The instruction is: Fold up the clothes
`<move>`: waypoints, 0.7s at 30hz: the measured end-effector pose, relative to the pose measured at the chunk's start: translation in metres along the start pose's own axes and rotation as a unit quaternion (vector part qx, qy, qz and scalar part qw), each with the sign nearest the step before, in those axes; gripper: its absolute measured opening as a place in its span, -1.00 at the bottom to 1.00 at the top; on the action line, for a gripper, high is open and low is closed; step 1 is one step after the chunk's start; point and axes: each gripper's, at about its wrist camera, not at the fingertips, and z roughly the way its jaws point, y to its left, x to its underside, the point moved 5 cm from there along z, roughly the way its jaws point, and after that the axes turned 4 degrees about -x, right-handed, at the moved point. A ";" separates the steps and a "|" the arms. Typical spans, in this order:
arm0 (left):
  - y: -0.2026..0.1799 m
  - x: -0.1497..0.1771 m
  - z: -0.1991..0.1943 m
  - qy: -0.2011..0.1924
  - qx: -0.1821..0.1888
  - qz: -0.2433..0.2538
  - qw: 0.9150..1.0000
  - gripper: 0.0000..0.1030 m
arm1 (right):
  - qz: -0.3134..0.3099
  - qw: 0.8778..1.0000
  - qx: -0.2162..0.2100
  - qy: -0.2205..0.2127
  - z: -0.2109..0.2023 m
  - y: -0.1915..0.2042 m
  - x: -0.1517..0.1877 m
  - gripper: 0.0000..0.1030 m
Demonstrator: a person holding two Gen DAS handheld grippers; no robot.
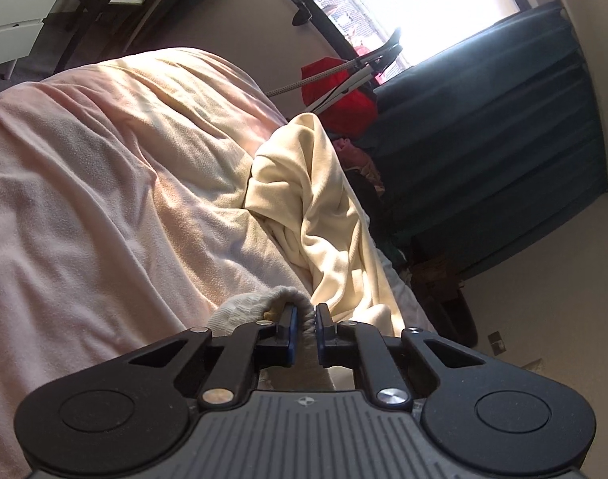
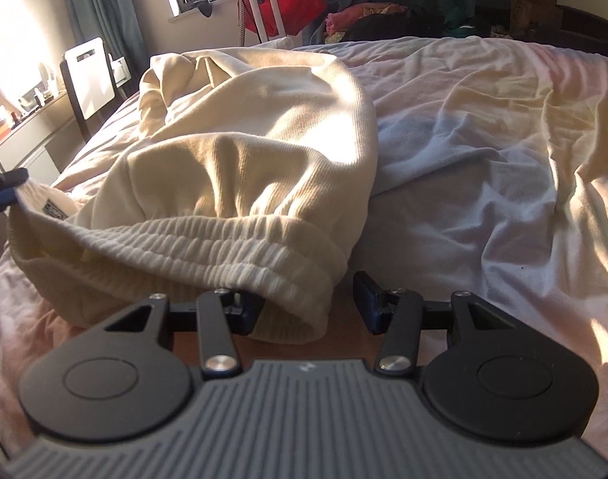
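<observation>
A cream knit garment (image 2: 244, 151) lies crumpled on the bed, its ribbed waistband (image 2: 208, 239) nearest me. In the right wrist view my right gripper (image 2: 306, 295) stands open around the waistband's right corner. One finger is tucked under the band and the other finger (image 2: 364, 295) stands clear of the cloth. At the far left edge, my left gripper (image 2: 0, 193) pinches the other end of the band. In the left wrist view the left gripper (image 1: 306, 315) is shut on the ribbed edge (image 1: 244, 307), and the rest of the garment (image 1: 324, 207) trails away across the bed.
The bed's pale pink sheet (image 2: 483, 139) is rumpled and sunlit. Beyond it are a window (image 1: 404, 8), dark teal curtains (image 1: 503, 119), a red bag (image 2: 292, 0) and a heap of clothes (image 2: 368, 16). A white-backed chair (image 2: 90, 76) and a cluttered desk (image 2: 24, 119) stand on the left.
</observation>
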 end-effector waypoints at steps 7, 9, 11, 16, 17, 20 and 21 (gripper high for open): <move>0.010 0.001 -0.023 0.025 0.070 -0.064 0.995 -0.93 | -0.106 0.982 0.084 -0.130 -0.060 0.014 -0.033 -0.77; 0.011 0.010 -0.019 0.053 0.067 -0.067 0.994 -0.75 | -0.188 0.960 0.117 -0.170 -0.076 0.033 -0.037 -0.77; 0.010 0.018 -0.018 0.070 0.056 -0.063 0.994 -0.56 | -0.274 0.930 0.147 -0.194 -0.082 0.052 -0.033 -0.77; -0.003 0.024 -0.031 0.065 0.076 -0.047 0.994 0.35 | -0.406 0.884 0.169 -0.160 -0.060 0.075 -0.008 -0.77; -0.006 0.025 -0.035 0.060 0.072 -0.035 0.995 0.43 | -0.415 0.883 0.166 -0.144 -0.054 0.076 -0.004 -0.76; -0.017 0.031 -0.046 0.052 0.034 0.025 0.998 0.59 | -0.430 0.883 0.154 -0.104 -0.040 0.078 0.007 -0.76; -0.020 0.034 -0.048 0.052 0.020 0.043 0.997 0.62 | -0.430 0.886 0.148 -0.094 -0.037 0.079 0.009 -0.76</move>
